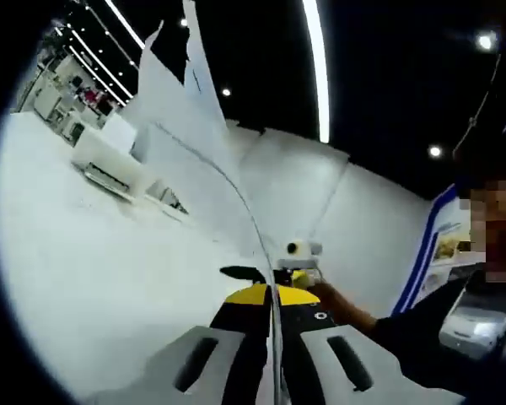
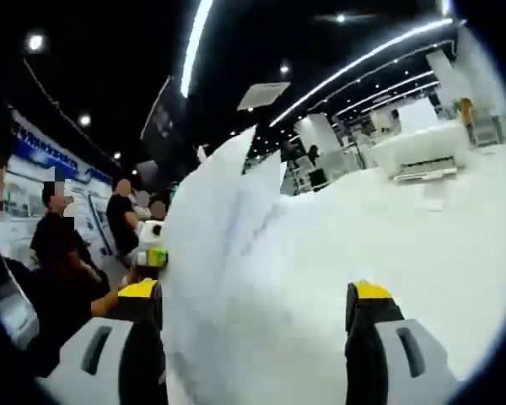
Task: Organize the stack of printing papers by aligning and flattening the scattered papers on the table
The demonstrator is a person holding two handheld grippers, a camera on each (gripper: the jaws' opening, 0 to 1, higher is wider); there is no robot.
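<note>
L gripper clamped on thin white printing-paper sheets, held upright, prob. to square edges. R gripper jaws apart, sheets just inside left jaw, over white table.

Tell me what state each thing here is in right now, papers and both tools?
Left tool: shut on the papers, pinching their edge.
Right tool: open, with the sheets standing between its jaws.
Papers: lifted off the table, upright, top edges uneven.
Table: white, bare beneath the sheets.
</note>
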